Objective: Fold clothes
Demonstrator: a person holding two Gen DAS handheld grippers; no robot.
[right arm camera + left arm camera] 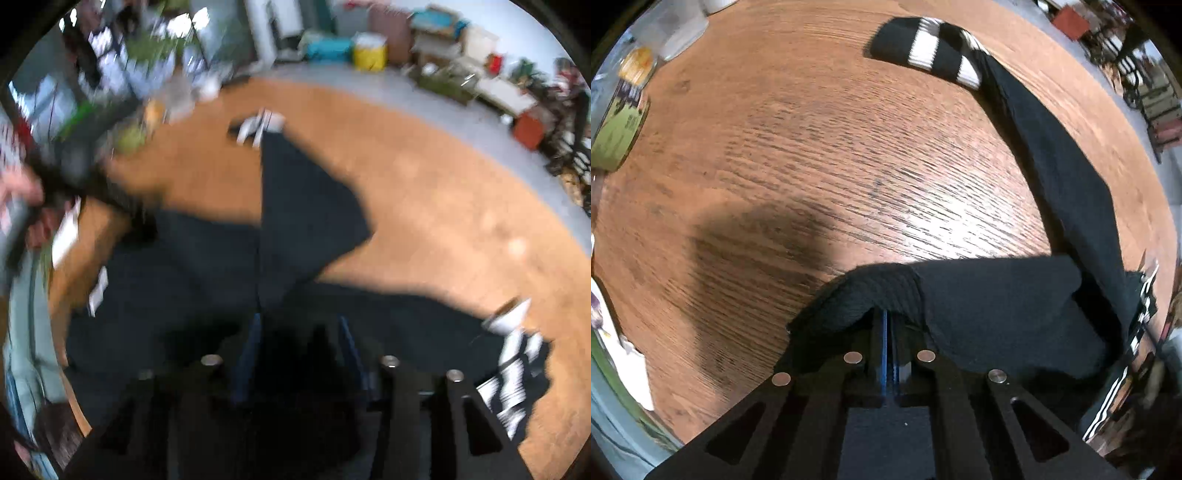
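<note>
A black garment (pixel 1071 173) with black-and-white striped cuffs (pixel 929 48) lies on a round wooden table (pixel 812 147). My left gripper (pixel 890 317) is shut on a ribbed black edge of it, held just above the table. In the blurred right wrist view the garment (pixel 303 199) spreads across the table (pixel 443 206), one sleeve stretched up to a striped cuff (pixel 258 125), another striped cuff (pixel 513 362) at the lower right. My right gripper (pixel 301 321) is over the black cloth with its blue fingers (pixel 251 332) apart. The other handheld gripper (pixel 70 173) shows at the left.
A green tin (pixel 617 125), a clear container (pixel 676 29) and white paper (pixel 635 373) sit at the table's left rim. The table edge (pixel 1108 92) curves at the right, with grey floor and furniture beyond. Boxes and plants (pixel 369 55) line the room's far side.
</note>
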